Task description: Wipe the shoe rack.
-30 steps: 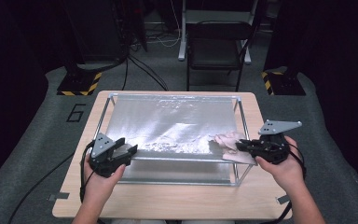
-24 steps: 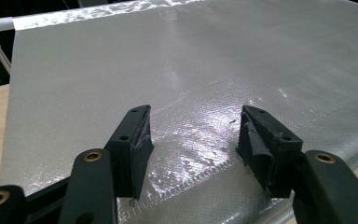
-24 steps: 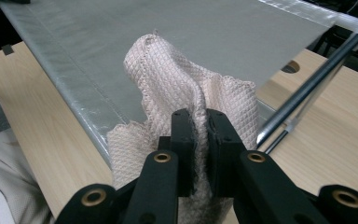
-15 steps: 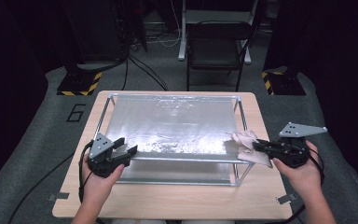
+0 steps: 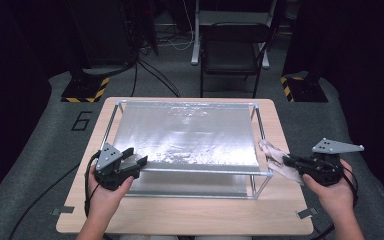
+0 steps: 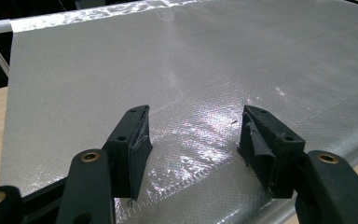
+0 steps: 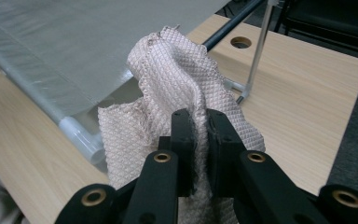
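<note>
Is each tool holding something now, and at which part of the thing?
The right tool is shut on a fold of the pinkish waffle-weave cloth. The left tool is open and holds nothing.

Quilted pink cloth (image 7: pixel 177 84), glossy woven silver sheet (image 6: pixel 191 70), smooth pale wooden table (image 5: pixel 190 215).

Cloth (image 7: pixel 186 88): pale pink-beige, fine diamond-waffle weave, stitched hem along one edge. Crumpled and bunched, upper folds standing up, lower part hanging in loose folds. In the high view the cloth (image 5: pixel 276 159) sits at the near right corner of the silver mesh frame (image 5: pixel 190 137), over the table (image 5: pixel 285 210), touching the frame's corner tube.
</note>
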Demonstrator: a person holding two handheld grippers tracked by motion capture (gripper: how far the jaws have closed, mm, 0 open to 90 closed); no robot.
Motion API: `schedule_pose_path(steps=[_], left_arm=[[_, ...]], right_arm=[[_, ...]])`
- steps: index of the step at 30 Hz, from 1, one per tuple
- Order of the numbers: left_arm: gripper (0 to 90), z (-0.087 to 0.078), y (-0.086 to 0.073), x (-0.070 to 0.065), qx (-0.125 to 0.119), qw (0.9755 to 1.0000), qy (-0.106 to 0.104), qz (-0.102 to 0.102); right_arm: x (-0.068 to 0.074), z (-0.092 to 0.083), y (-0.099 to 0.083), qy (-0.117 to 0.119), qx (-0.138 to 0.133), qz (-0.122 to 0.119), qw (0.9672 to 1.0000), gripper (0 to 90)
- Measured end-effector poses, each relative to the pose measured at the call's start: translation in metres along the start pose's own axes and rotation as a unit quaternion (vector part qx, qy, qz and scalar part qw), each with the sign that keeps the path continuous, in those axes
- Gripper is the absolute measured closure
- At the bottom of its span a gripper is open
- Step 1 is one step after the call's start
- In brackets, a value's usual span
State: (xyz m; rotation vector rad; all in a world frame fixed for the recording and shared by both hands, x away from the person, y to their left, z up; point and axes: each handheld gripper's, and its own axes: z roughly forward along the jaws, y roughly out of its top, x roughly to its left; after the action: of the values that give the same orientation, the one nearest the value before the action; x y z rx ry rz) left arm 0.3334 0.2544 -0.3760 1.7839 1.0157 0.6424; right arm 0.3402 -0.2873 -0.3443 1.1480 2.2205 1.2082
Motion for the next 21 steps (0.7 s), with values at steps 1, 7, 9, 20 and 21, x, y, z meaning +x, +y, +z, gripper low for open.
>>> schedule_pose_path(steps=[1, 7, 9, 20, 21], left_arm=[[42.5, -0.001, 0.000, -0.001, 0.001, 1.0000, 0.001, 0.003], [42.8, -0.007, 0.002, 0.003, 0.003, 1.0000, 0.000, -0.003], [42.8, -0.012, 0.003, 0.005, 0.000, 1.0000, 0.000, -0.003], [41.7, -0.056, 0.001, 0.035, -0.022, 0.9990, 0.037, -0.013], [41.7, -0.059, 0.000, 0.039, -0.022, 0.9988, 0.039, -0.017]], right_arm=[[0.000, 0.000, -0.002, -0.010, -0.005, 0.000, 0.9999, 82.3], [-0.003, 0.000, -0.013, -0.018, -0.008, 0.013, 0.9997, 82.2], [-0.004, 0.001, -0.015, -0.020, -0.007, 0.015, 0.9997, 82.3], [-0.008, 0.001, -0.033, -0.028, -0.030, 0.040, 0.9984, 82.2], [-0.009, 0.001, -0.034, -0.027, -0.028, 0.039, 0.9985, 82.3]])
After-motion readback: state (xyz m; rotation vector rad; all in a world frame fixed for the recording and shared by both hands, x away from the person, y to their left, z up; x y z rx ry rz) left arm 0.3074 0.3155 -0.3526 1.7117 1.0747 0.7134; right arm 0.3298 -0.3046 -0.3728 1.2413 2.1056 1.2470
